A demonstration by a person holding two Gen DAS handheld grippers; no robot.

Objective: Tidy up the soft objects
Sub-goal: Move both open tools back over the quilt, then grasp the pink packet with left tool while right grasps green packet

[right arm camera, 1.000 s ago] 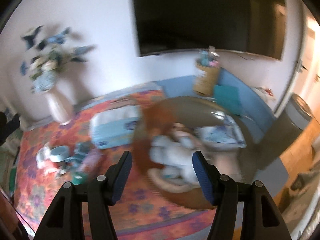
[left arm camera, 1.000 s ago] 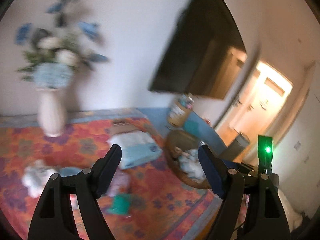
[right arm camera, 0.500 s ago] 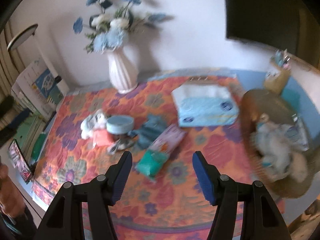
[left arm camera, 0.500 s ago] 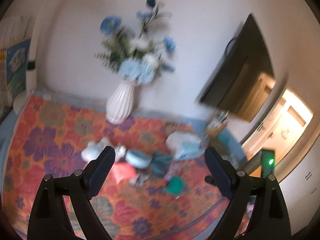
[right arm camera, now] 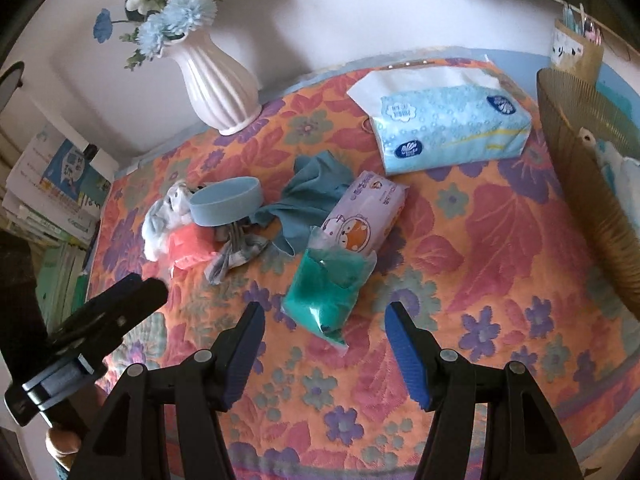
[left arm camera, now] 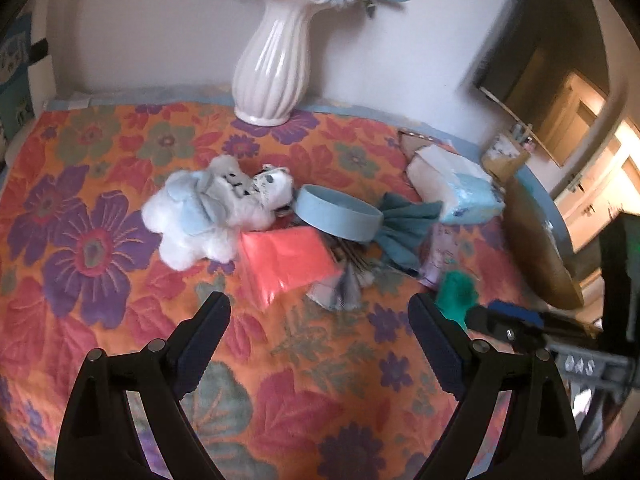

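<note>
Both views now dropped to the floral cloth [left arm camera: 100,280] (vase [left arm camera: 272,64] by wall), each hand-held gripper [right arm camera: 324,344] released.

Vase [right arm camera: 218,80] at the back of the bench [right arm camera: 500,300], tissue pack [right arm camera: 452,128] to its right, basket [right arm camera: 580,184] at far right, plush toy [left arm camera: 208,216] left of the round tin [right arm camera: 226,202], cloth [right arm camera: 308,196] between tin and wipes pack [right arm camera: 360,216]

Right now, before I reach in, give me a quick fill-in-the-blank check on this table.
1. The white vase holds ____ and white flowers.
2. The packet nearest the right gripper is ____ in colour.
3. The round blue tin lies between the plush toy and the ____ cloth.
4. Both grippers hold ____.

Missing words: blue; green; teal; nothing
</note>
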